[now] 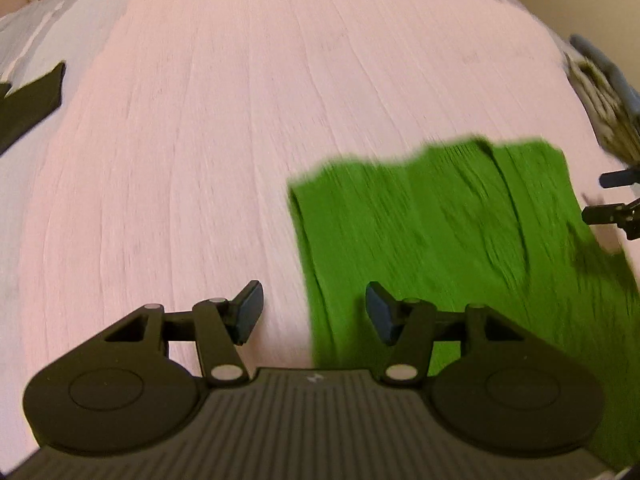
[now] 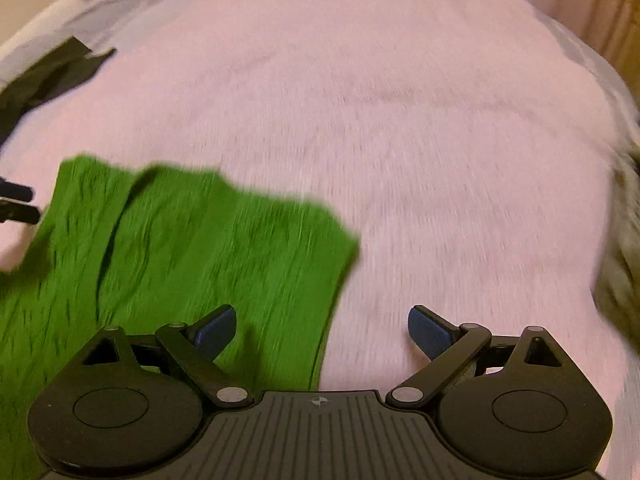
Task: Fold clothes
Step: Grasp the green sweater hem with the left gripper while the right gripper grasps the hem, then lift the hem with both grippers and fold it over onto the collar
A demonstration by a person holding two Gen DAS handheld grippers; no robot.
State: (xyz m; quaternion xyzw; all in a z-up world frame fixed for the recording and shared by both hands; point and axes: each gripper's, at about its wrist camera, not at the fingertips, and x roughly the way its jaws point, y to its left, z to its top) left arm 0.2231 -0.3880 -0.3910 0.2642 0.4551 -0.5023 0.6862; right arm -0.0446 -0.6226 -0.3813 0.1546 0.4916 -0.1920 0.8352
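Green ribbed garment [image 1: 440,232] lies flat on the pink bedspread [image 1: 240,120], between the two grippers, near edge of the bed. In the left wrist view it sits right of centre; in the right wrist view, left of centre.

Left gripper [image 1: 314,312]: tongs spread wide, nothing between them, hovering over the garment's left edge. Right gripper [image 2: 322,330]: tongs spread wide too, empty, over the garment's right edge. Neither touches cloth as far as can be told; both views are motion-blurred.

Progress, judged: the green piece already looks folded at least once. Its outline is a compact rectangle, with a lengthwise crease or overlapped layer running near-to-far across it. Far edge is uneven, slightly stepped. Whether another fold is due or the piece is finished cannot be told from here.

Look of the garment: bright green, fine vertical ribbing, thin and limp, a few shallow wrinkles, lying mostly smooth.

Elsewhere: dark cloth [image 2: 48,76] at the far left of the bed; a mottled grey-tan fabric [image 1: 604,108] at the right edge. Possibly more clothes left to fold.
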